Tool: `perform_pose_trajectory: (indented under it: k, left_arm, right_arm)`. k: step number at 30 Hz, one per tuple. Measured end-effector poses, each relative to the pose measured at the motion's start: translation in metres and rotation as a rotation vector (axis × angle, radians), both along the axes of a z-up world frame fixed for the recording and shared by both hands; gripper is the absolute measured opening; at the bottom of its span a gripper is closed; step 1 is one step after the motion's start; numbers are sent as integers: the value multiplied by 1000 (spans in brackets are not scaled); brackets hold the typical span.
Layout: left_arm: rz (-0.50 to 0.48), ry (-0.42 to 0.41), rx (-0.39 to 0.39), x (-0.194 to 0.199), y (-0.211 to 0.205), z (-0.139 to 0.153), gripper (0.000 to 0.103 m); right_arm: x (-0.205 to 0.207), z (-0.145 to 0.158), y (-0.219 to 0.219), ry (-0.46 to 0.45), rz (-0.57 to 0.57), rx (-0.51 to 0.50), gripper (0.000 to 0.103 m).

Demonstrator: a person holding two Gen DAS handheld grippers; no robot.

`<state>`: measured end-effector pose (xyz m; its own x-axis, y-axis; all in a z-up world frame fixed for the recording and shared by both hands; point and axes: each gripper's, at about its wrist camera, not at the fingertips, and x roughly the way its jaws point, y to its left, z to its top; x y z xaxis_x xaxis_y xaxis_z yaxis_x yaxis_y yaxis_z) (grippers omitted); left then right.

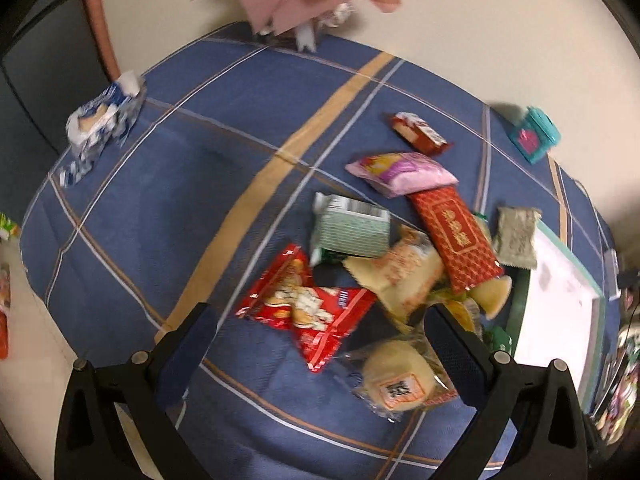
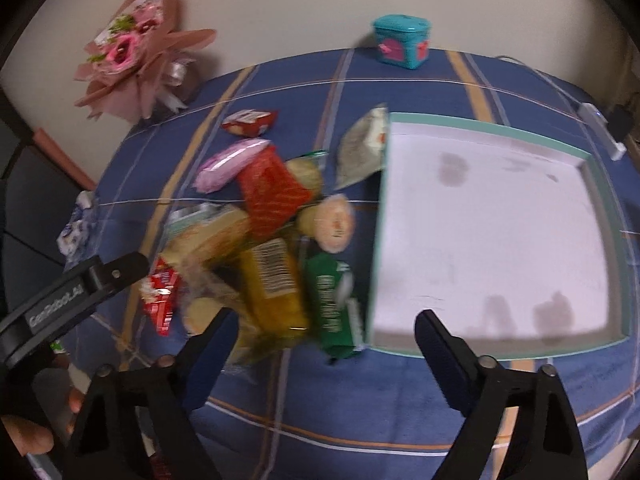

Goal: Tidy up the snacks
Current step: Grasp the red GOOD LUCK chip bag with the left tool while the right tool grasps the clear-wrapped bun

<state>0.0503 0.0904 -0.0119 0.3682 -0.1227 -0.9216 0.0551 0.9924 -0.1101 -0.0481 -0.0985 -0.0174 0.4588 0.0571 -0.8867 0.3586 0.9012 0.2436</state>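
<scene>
Left wrist view: we see left gripper (image 1: 320, 320), jaws apart, nothing between; glossy crinkled red snack packet (image 1: 308, 306) at centre, round pale cake in clear wrap (image 1: 398, 380) at 5 o'clock.

Right wrist view: right gripper (image 2: 326, 332), jaws apart, empty; snack pile (image 2: 276, 240) on plaid blue cloth (image 2: 360, 400); shallow teal-rimmed box (image 2: 608, 216), white inside, at 3 o'clock; teal tin (image 2: 402, 42) at 12.

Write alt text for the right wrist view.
The open right gripper hovers over a heap of wrapped snacks on a blue plaid tablecloth, beside an empty white tray with a teal rim. A pink paper-wrapped bouquet and small teal box stand by the wall.
</scene>
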Motion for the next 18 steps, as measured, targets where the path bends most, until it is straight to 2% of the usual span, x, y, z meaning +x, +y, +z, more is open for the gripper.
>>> perform_pose_trajectory:
  k: [6, 11, 14, 18]
  left_arm:
    - [31, 25, -20, 11, 23, -5, 103]
    - [24, 65, -30, 19, 33, -13, 103]
    - [0, 91, -29, 24, 33, -20, 103]
    - [-25, 155, -34, 32, 32, -38, 103]
  right_arm:
    - [18, 7, 37, -48, 118, 21, 87]
    - [31, -8, 66, -4, 191, 7, 83]
    - [33, -14, 74, 19, 199, -30, 82]
    - [34, -20, 77, 43, 217, -20, 82]
